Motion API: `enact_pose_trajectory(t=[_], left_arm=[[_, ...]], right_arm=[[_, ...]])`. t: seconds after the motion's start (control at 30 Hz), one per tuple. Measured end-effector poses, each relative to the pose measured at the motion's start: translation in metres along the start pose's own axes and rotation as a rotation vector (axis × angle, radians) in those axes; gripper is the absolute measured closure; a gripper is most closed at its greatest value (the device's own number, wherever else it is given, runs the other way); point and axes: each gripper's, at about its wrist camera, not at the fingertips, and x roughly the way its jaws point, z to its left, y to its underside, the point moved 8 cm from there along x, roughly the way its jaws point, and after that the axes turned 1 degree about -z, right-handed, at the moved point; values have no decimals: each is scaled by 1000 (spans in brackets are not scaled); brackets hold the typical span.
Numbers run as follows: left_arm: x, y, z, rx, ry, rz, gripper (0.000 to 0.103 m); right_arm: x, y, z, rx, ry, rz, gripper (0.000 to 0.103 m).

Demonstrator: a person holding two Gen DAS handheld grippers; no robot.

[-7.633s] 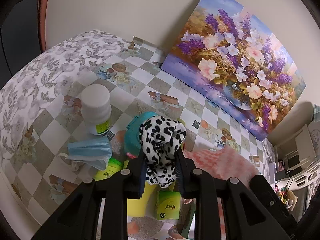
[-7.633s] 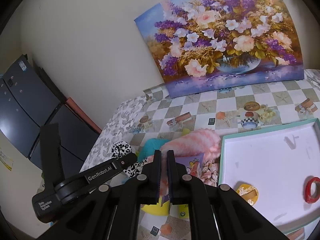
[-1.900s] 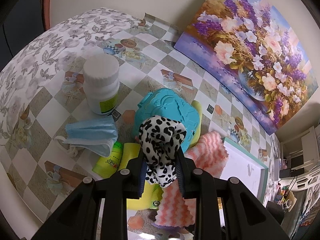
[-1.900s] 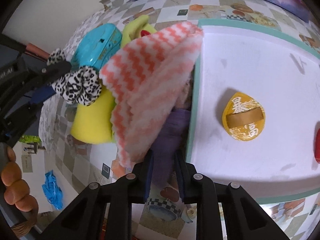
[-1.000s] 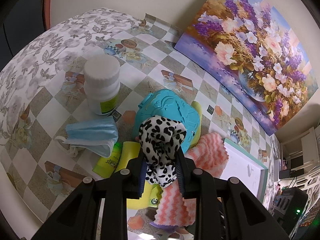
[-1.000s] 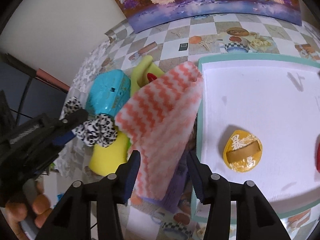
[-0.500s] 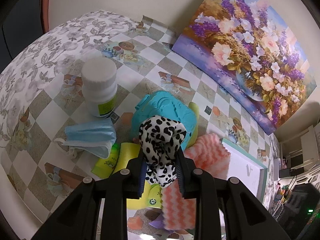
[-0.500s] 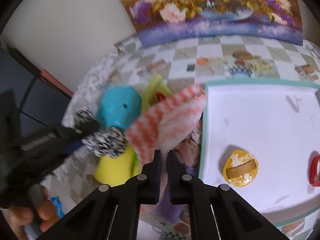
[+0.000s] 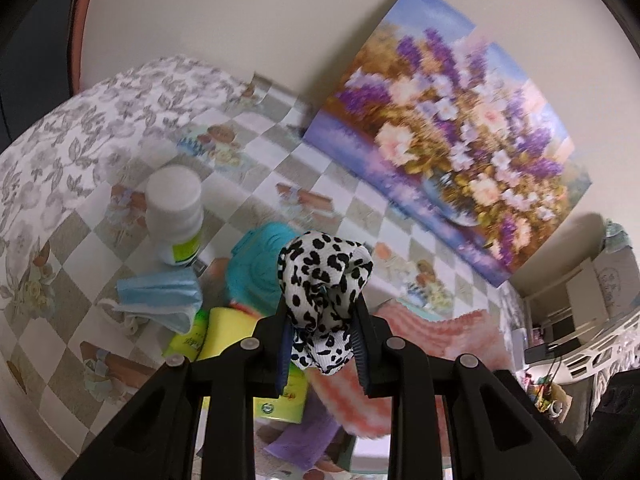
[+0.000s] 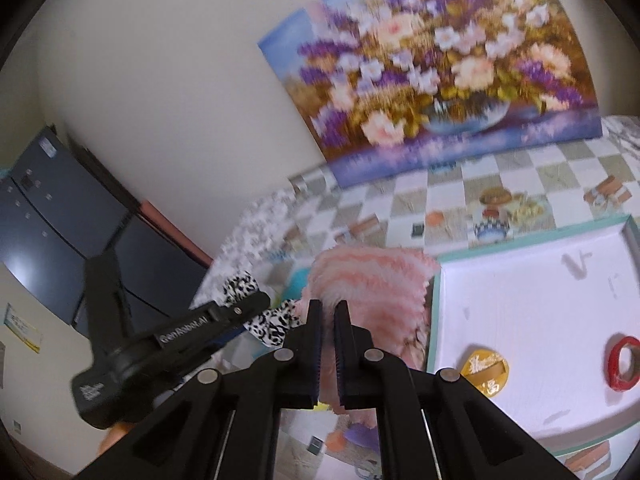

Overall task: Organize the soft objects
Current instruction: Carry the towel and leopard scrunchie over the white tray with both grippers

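Observation:
My left gripper (image 9: 322, 320) is shut on a black-and-white spotted scrunchie (image 9: 324, 276), held above the table clutter. It also shows in the right wrist view (image 10: 272, 324). My right gripper (image 10: 328, 320) is shut on a pink-and-white zigzag cloth (image 10: 372, 284), lifted beside the tray's left edge. The cloth shows in the left wrist view (image 9: 432, 340) at lower right. A purple cloth (image 9: 304, 440) lies below it. A light blue face mask (image 9: 160, 296) lies on the table at left.
A white tray with a teal rim (image 10: 520, 240) holds a gold round box (image 10: 486, 368) and a red tape roll (image 10: 622, 360). A white bottle (image 9: 174, 216), a teal box (image 9: 260, 268) and yellow-green items (image 9: 224, 332) crowd the checkered table. A flower painting (image 9: 448, 152) leans on the wall.
The right gripper opened, shut again on the pink cloth and raised it. The view swung up from the tray toward the wall. The left gripper kept holding the scrunchie and tilted up slightly.

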Motion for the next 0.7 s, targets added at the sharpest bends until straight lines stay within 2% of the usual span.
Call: enact_pose_trajectory(t=[0.17,0.3,0.53,0.7], left_arm=[[-14,-5,-23,43,52,-43,76],[-23,-3,-52,113,88,-68,76],[-19,18,-105,241,115,-37,76],[-4,37,-146,328,129,24,76]], right_arm=[[-40,-21,1,6,-12,-126,97],[-71,-36,-8,15,11,-221,97],[-118,-59,-56,64,153,-347,97],[-134,-68,-99,116,266,-376,97]])
